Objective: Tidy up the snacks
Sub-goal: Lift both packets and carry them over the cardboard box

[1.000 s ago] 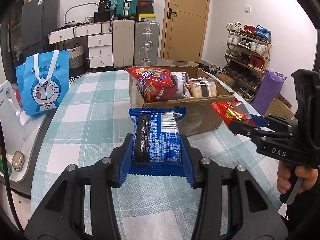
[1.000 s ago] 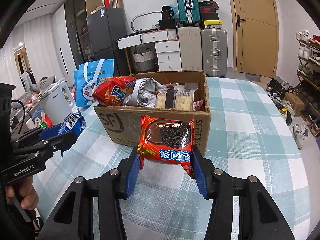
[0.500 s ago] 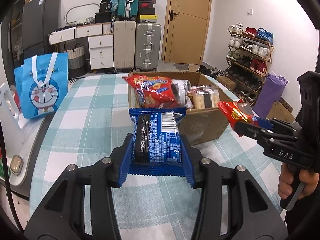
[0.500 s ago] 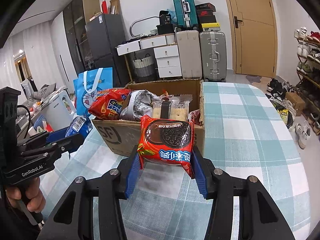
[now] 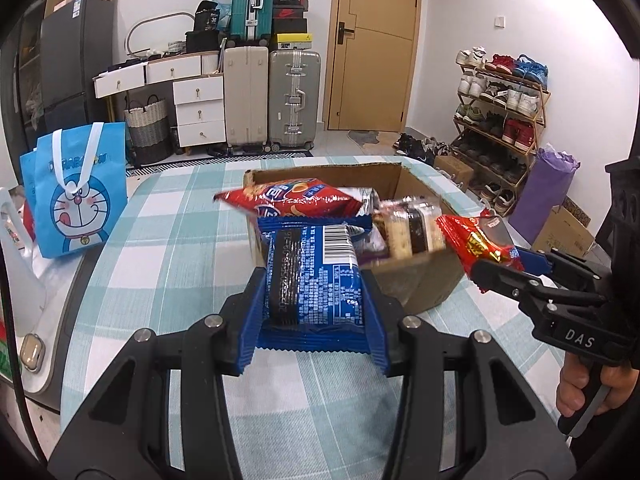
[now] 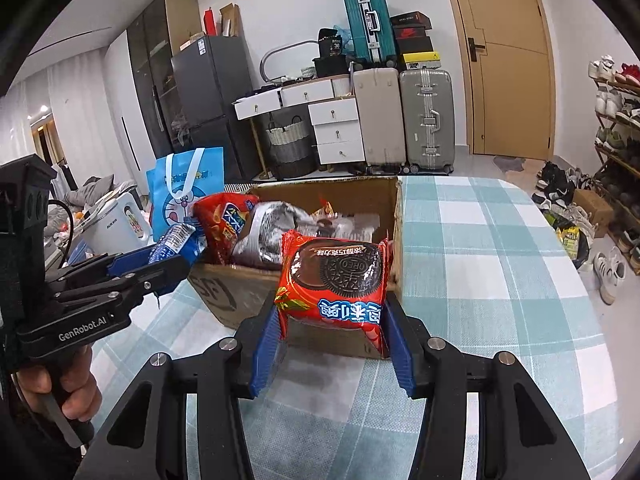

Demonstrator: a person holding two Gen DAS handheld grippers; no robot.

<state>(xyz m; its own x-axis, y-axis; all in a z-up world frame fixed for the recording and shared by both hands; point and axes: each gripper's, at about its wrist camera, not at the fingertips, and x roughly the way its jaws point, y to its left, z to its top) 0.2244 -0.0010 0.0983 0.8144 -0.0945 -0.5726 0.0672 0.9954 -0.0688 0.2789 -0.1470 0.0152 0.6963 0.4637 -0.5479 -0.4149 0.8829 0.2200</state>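
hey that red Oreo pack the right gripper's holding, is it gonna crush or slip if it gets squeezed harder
The red Oreo pack probably holds its shape: it stands unsagging between the right gripper pads. Its glossy film could slip. The cookies pictured on it may crack under a harder squeeze.

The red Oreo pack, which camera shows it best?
The right wrist view: the red Oreo pack fills the centre, front printing facing the camera, between the right gripper's jaws. The left wrist view shows it only edge-on, at the right.
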